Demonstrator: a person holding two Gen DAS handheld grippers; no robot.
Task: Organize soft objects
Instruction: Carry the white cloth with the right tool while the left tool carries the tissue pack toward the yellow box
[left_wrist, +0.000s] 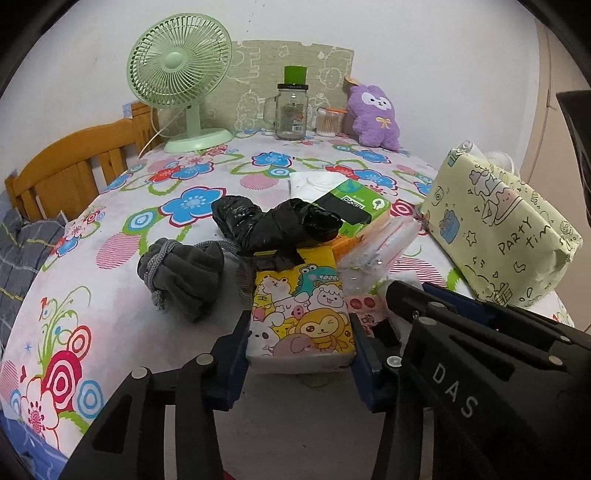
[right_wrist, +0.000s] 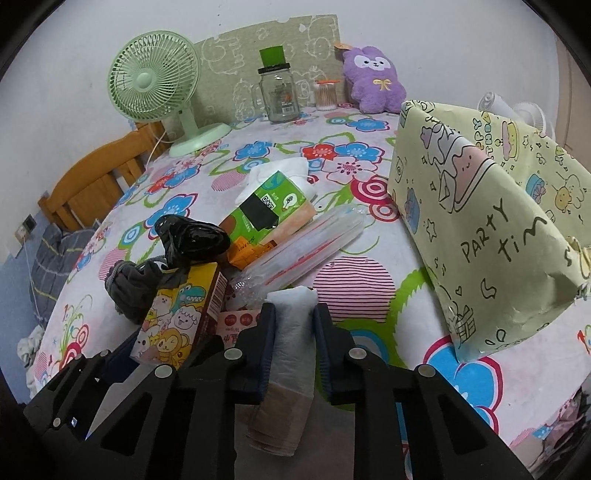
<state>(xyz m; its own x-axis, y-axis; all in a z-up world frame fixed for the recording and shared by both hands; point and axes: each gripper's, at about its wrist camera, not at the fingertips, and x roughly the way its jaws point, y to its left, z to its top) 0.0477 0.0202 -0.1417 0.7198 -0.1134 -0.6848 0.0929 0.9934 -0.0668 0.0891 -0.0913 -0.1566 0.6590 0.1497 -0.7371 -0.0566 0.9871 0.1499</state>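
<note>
"PARTY tim" on wrapped box (right_wrist: 480, 236); "DAS" on hand-held gripper (left_wrist: 454, 391).

**Background objects at the far edge of the table**

A green fan (left_wrist: 177, 83) stands at far left on the floral cloth (left_wrist: 110, 229). Right of it: a glass jar (left_wrist: 291, 110) with a green cap, a small tub of cotton swabs (left_wrist: 328, 120), near the jar. A patterned board (left_wrist: 255, 74) leans against the wall behind; a wooden headboard (left_wrist: 70, 162) lies left.

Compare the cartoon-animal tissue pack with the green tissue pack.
The cartoon-animal tissue pack is yellow with printed animals; the green tissue pack is green and orange. The cartoon pack looks sealed and sits between the left claw fingers; the green pack has white tissue pulled out and lies free, farther back. A black plastic bag drapes over both.
</note>
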